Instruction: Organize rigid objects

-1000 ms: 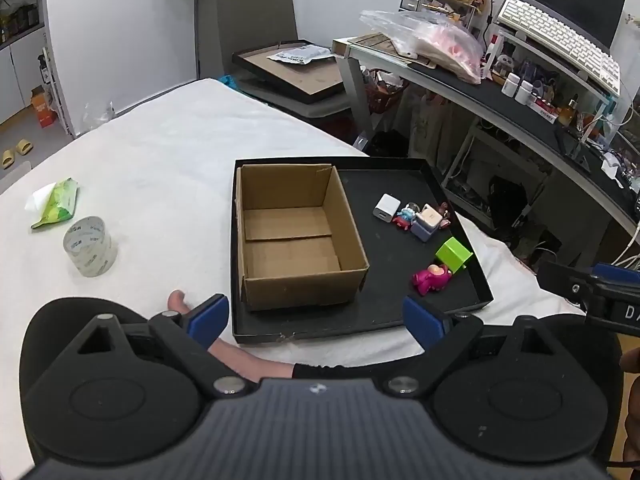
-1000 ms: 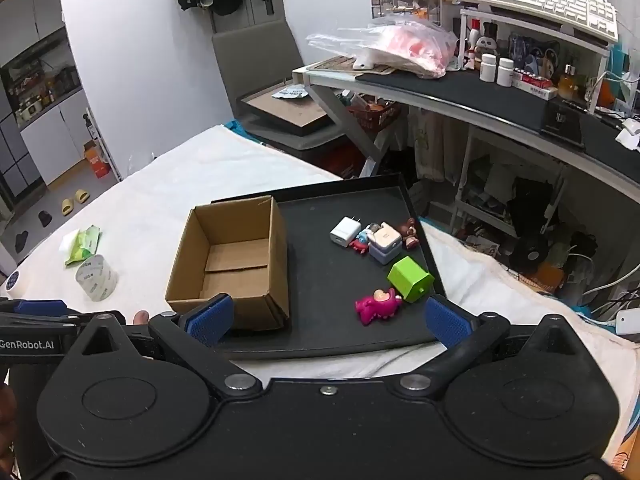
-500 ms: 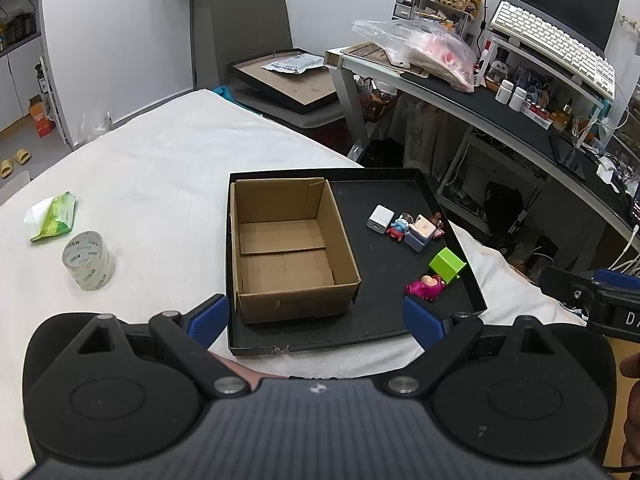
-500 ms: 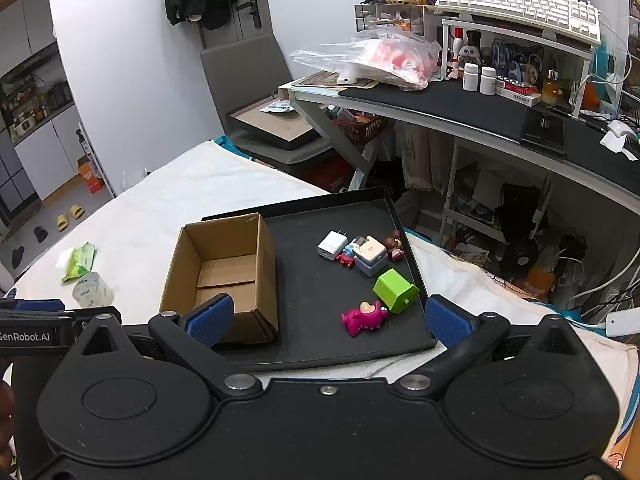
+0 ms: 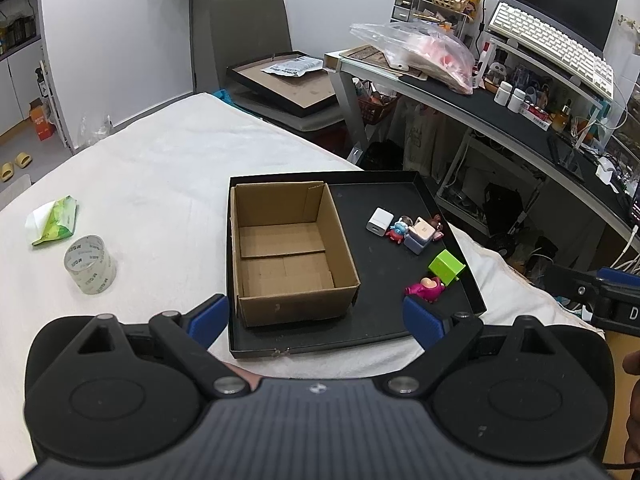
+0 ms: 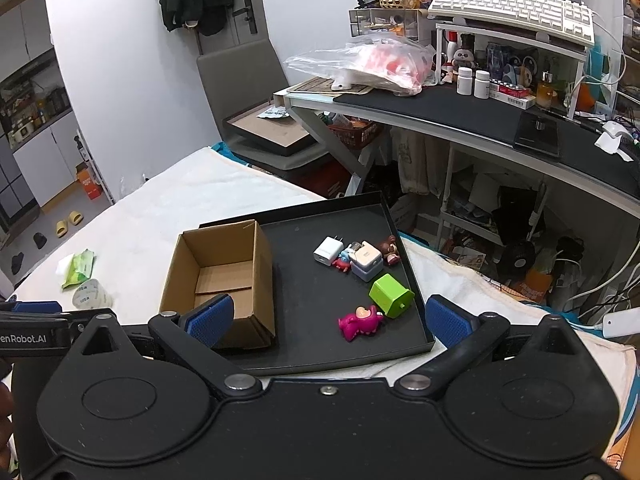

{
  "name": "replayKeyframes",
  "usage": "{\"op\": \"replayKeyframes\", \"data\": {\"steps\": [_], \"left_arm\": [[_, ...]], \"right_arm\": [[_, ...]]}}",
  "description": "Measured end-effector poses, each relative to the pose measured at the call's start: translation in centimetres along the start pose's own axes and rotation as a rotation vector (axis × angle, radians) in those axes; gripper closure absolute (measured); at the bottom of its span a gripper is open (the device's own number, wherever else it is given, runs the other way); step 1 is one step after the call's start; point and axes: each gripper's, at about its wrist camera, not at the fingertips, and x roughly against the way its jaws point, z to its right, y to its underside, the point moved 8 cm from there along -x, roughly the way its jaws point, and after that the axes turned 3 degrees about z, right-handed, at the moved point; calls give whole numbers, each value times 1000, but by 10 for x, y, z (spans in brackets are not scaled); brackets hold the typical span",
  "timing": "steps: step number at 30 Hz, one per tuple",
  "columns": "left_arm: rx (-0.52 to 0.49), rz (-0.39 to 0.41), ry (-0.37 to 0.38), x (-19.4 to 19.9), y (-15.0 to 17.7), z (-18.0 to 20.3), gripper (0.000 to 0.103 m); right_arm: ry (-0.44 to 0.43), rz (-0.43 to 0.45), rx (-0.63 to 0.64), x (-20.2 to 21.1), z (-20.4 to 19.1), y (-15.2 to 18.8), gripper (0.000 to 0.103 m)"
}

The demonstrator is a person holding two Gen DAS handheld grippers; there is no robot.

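A black tray [image 5: 372, 332] [image 6: 360, 354] lies on the white-covered table. An empty open cardboard box [image 5: 288, 248] [image 6: 224, 276] stands in its left half. On its right half lie a white charger [image 5: 379, 222] [image 6: 328, 251], a grey-white cube [image 5: 419, 235] [image 6: 366, 266], a small blue-red figure [image 5: 398, 231], a brown bear figure [image 6: 388, 249], a green block [image 5: 447, 267] [image 6: 390, 295] and a pink toy [image 5: 425, 289] [image 6: 360, 322]. My left gripper [image 5: 316, 318] and right gripper [image 6: 326, 320] are both open and empty, held above the tray's near edge.
A roll of clear tape [image 5: 90, 264] [image 6: 90, 296] and a green tissue pack [image 5: 56, 222] [image 6: 78, 268] lie on the table at the left. A cluttered desk [image 6: 500, 120] stands right of the table, a grey chair [image 5: 256, 40] behind it.
Both grippers have pulled back and up, so the tray and box look smaller and farther. Nothing on the tray has moved. Both grippers stay open.
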Motion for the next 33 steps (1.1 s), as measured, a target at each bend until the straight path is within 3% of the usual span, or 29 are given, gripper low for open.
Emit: {"op": "replayKeyframes", "data": {"steps": [33], "left_arm": [[2,4,-6,3,0,-5,10]], "right_arm": [[-9,7,7,1,-7,0,0]]}}
